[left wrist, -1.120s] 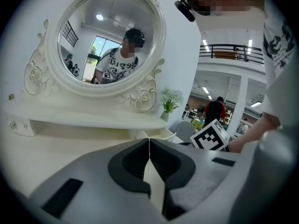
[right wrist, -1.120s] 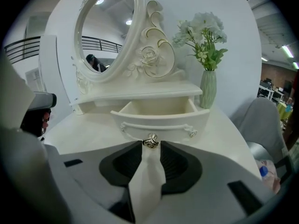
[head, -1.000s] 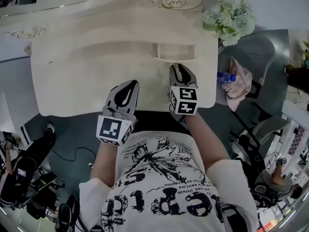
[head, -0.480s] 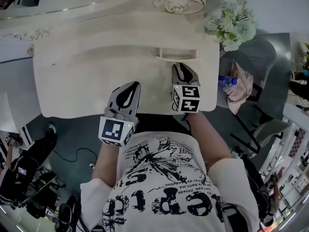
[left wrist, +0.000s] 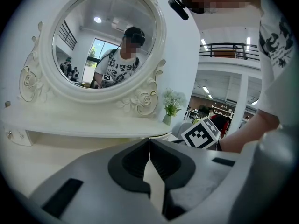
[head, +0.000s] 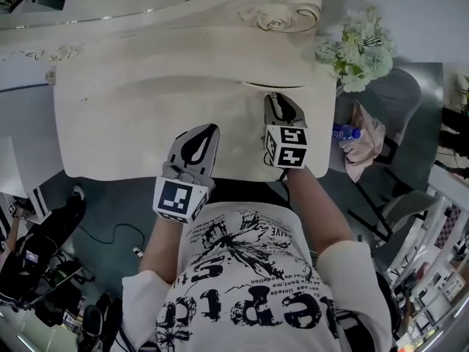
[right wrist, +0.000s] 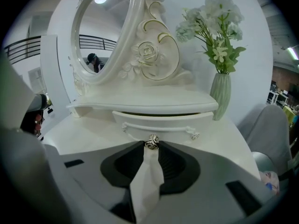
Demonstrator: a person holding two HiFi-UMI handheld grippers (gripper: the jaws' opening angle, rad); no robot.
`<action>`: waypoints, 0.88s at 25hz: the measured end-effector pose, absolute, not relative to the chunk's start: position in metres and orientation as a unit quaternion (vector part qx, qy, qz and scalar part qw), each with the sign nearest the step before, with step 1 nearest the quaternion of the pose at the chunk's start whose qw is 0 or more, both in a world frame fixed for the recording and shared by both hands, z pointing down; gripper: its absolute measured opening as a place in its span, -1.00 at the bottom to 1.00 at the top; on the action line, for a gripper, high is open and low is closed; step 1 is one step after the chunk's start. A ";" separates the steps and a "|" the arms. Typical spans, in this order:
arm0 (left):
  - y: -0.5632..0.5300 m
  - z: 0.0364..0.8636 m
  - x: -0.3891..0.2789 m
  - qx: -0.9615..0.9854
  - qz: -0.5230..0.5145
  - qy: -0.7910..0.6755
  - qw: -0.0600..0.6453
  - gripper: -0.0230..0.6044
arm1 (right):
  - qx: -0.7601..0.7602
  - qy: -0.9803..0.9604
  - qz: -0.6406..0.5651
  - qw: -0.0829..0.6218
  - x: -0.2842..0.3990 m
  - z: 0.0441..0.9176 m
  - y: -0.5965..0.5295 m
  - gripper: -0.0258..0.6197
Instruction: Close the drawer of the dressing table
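1. The drawer (right wrist: 161, 124) sits under the shelf (right wrist: 140, 107) below the mirror (right wrist: 100, 31), right of centre on the bench (head: 132, 116). A dark slit along its top edge shows its front standing a little proud of the shelf, so it is not quite home.
2. The right gripper (right wrist: 151, 146) has its jaws nipped on the drawer's round metal knob (right wrist: 151, 141), which sits right at their tips. Nothing else is between them.
3. From those jaws the drawer lies dead ahead, toward the top of the head view. Its long axis runs left to right across the frame, square to the line of the jaws. By my reading, the closing move is a straight push along that line, toward the mirror.
4. The left gripper (head: 212, 127) has its jaws together on nothing. It hangs over the front of the bench, lower left of the right one and well apart from the drawer. The right hand is plainly the nearer, and the only one on the drawer.
5. Count:
   - one drawer
   - one knob at its middle
   - two small scroll ornaments (right wrist: 194, 135) toward the ends of its front
   - one mirror
   - one vase (right wrist: 221, 94) of flowers at the right edge of the bench
   - two grippers
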State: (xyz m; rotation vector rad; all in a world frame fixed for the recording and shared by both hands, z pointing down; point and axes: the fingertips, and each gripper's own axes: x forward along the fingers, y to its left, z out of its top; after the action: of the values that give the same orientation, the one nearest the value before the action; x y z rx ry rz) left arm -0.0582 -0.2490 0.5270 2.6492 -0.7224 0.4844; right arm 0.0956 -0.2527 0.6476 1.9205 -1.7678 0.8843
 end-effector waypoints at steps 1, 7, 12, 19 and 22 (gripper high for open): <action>-0.250 0.527 -0.058 0.935 0.171 -0.255 0.175 -0.86 | 0.684 -0.630 0.314 0.190 0.097 0.647 -0.256 -0.58; -0.252 0.526 -0.061 0.932 0.173 -0.264 0.177 -0.86 | 0.685 -0.629 0.316 0.186 0.103 0.647 -0.273 -0.59; -0.257 0.524 -0.066 0.929 0.174 -0.276 0.174 -0.86 | 0.686 -0.625 0.329 0.175 0.105 0.648 -0.279 -0.59; -0.255 0.519 -0.065 0.930 0.175 -0.275 0.170 -0.86 | 0.689 -0.621 0.330 0.176 0.105 0.646 -0.277 -0.55; -0.257 0.514 -0.065 0.932 0.174 -0.275 0.161 -0.86 | 0.689 -0.621 0.329 0.177 0.103 0.639 -0.267 -0.53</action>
State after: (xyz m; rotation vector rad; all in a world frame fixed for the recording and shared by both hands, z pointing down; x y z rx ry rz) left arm -0.0648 -0.2571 0.5139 2.6602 -0.7856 0.4966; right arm 0.1032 -0.2672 0.6389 1.9483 -1.7582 0.9317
